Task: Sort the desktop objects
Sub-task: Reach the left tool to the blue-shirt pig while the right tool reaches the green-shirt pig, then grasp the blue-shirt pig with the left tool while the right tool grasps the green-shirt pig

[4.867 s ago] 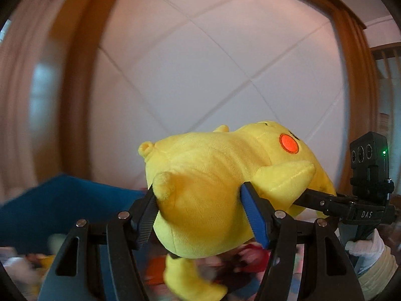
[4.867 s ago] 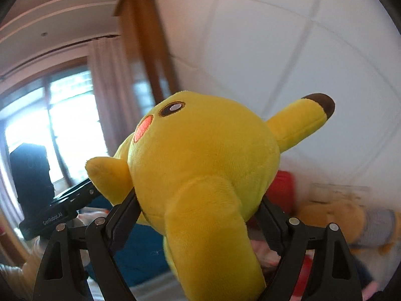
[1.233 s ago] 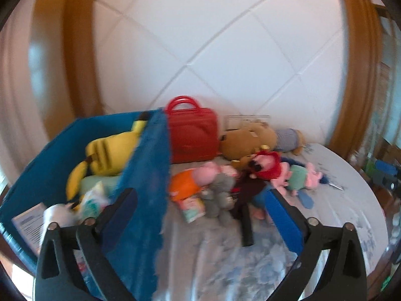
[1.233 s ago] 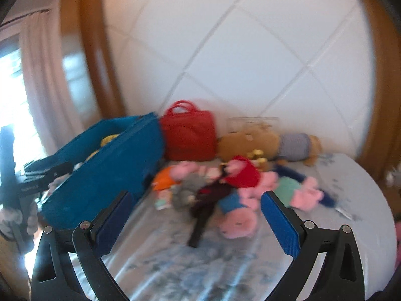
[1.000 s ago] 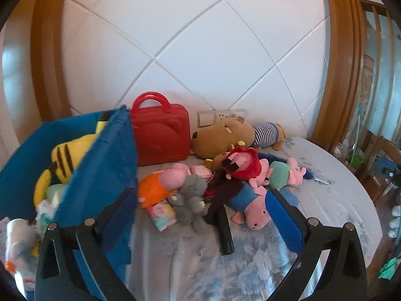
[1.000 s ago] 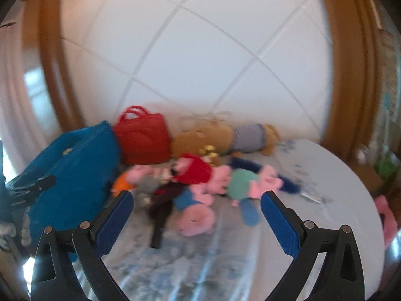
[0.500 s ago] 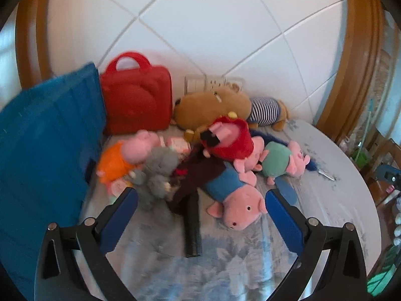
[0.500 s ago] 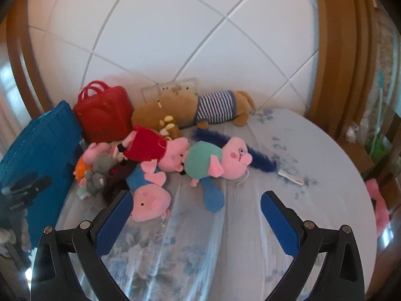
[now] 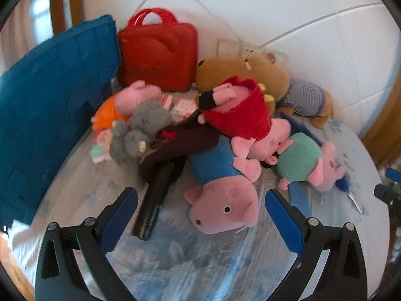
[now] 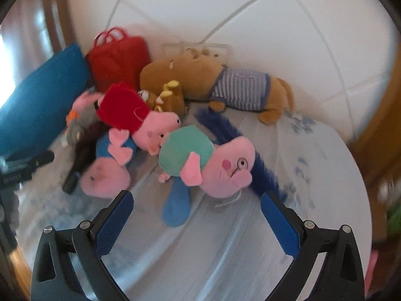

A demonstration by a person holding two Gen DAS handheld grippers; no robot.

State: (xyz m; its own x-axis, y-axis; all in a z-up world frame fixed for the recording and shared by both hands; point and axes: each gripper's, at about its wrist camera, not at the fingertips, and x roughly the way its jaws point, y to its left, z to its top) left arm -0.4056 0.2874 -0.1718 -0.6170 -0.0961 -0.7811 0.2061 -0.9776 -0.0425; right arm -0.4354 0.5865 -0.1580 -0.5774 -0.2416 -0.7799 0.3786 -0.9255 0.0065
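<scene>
A heap of plush toys lies on the round table. My left gripper (image 9: 200, 200) is open, its jaws either side of the pink pig in a blue shirt (image 9: 220, 190), just short of its head. A pig in a red dress (image 9: 240, 115) lies on top of it. My right gripper (image 10: 196, 202) is open and hovers in front of the pig in a green shirt (image 10: 208, 160), which also shows in the left wrist view (image 9: 308, 160). The blue fabric bin (image 9: 50, 100) stands at the left, its inside hidden.
A red handbag (image 9: 160, 52) leans on the wall behind the heap. A brown bear in a striped shirt (image 10: 213, 82), a grey plush (image 9: 142, 130), an orange-dressed pig (image 9: 125, 102), small packets (image 9: 100, 145) and a black stick-like object (image 9: 155, 203) lie around. Table edge (image 10: 356, 175) curves right.
The yellow plush that both grippers held 4.9 s ago now lies in the blue bin. Both grippers have opened, swung right and come down close to the pig toys.
</scene>
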